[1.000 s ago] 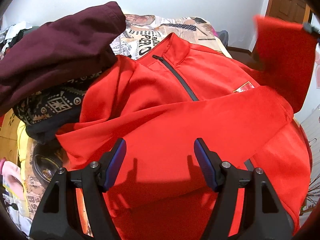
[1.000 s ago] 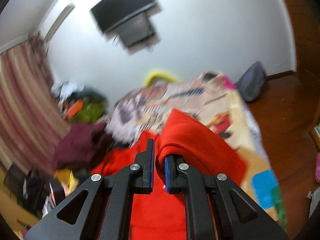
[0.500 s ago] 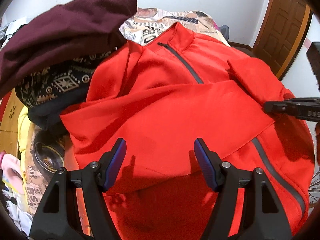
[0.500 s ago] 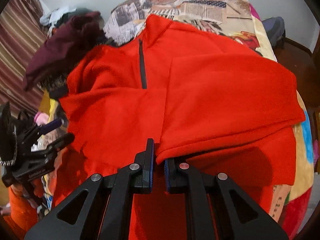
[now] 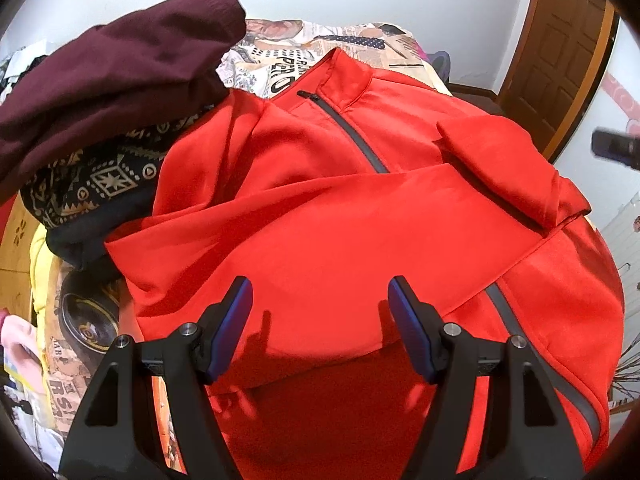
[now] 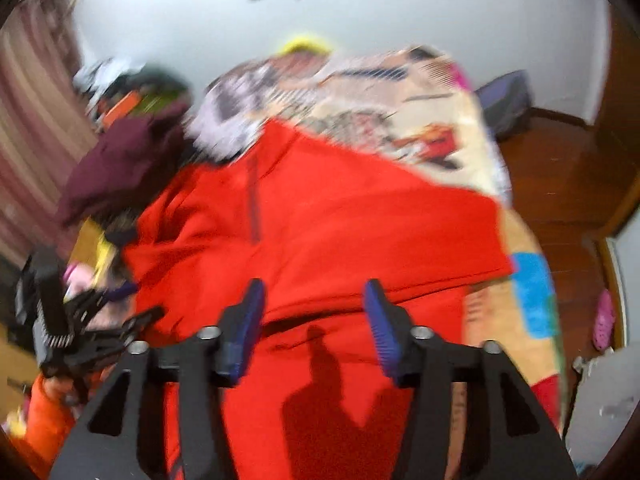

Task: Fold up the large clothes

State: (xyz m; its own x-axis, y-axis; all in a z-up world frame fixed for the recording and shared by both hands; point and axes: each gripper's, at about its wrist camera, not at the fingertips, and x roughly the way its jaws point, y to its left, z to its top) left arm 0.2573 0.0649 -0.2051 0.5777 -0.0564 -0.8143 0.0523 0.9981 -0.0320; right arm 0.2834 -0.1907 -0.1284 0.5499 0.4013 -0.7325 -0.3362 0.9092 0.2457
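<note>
Red zip jacket (image 5: 360, 216) lies front up on the bed (image 5: 360, 46), collar at the far end, both sleeves folded across its chest; in the left wrist view it spreads under and beyond the left tool (image 5: 320, 320), whose jaws stand spread and hold nothing. A maroon garment (image 5: 108, 80) is piled beside it. The bedspread's newsprint lettering is too partial to read.

In the blurred right wrist view, the jacket (image 6: 340, 232) lies below the right tool (image 6: 314, 320), whose jaws are opening with no cloth between them. The left tool (image 6: 132, 308) shows at the left edge.
</note>
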